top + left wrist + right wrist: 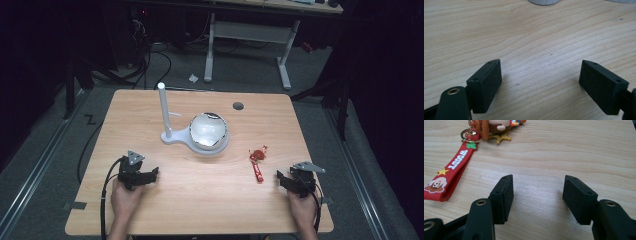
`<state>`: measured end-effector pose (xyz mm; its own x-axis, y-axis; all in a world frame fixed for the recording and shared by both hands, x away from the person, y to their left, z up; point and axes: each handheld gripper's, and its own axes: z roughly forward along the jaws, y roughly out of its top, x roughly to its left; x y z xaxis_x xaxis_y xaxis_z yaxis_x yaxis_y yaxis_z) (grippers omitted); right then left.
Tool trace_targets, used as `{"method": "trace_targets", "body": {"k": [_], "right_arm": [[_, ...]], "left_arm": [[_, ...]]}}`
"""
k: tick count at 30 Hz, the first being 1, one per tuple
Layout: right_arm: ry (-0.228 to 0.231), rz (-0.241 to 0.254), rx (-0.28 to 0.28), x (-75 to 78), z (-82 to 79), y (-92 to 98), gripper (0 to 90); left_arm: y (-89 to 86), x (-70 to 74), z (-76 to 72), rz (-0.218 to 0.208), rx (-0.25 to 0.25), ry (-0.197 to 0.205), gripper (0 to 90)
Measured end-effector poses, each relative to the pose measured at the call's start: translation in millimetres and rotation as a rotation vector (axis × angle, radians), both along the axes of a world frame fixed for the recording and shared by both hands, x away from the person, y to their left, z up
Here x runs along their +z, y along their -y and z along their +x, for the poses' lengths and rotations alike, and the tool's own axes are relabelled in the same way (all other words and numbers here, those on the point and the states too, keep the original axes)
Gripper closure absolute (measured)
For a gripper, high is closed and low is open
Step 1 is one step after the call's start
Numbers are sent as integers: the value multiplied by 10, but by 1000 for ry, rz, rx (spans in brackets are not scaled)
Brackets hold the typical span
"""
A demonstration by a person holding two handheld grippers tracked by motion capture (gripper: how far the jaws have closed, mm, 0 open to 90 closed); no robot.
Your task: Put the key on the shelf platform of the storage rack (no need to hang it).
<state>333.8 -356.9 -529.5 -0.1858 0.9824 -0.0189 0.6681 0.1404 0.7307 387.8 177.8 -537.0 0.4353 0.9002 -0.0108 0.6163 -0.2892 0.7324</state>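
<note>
My right gripper (537,197) has its jaws parted with only bare wood between them; the left gripper (540,83) stands wider still, also empty, low over the table (200,200); the red keychain (451,173) lies just ahead and to the left of my right jaws, strap flat, figure at its far end; beyond sits the white stand (165,112) with its bowl (207,131); I judge it best to swing left, straddle the strap squarely, then close.
</note>
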Motion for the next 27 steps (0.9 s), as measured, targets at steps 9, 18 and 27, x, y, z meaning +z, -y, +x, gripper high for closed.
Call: {"method": "trace_targets", "body": {"k": [9,18,27], "right_arm": [[-3,0,3,1,1,0,412],[-3,0,-6,-1,6,-31,388],[-17,58,52,77,33,-118,430]], "left_arm": [[-1,0,1,-1,-1,-1,186],[-4,1,1,-2,-2,-2,187],[-6,2,4,-4,-1,-4,188]]}}
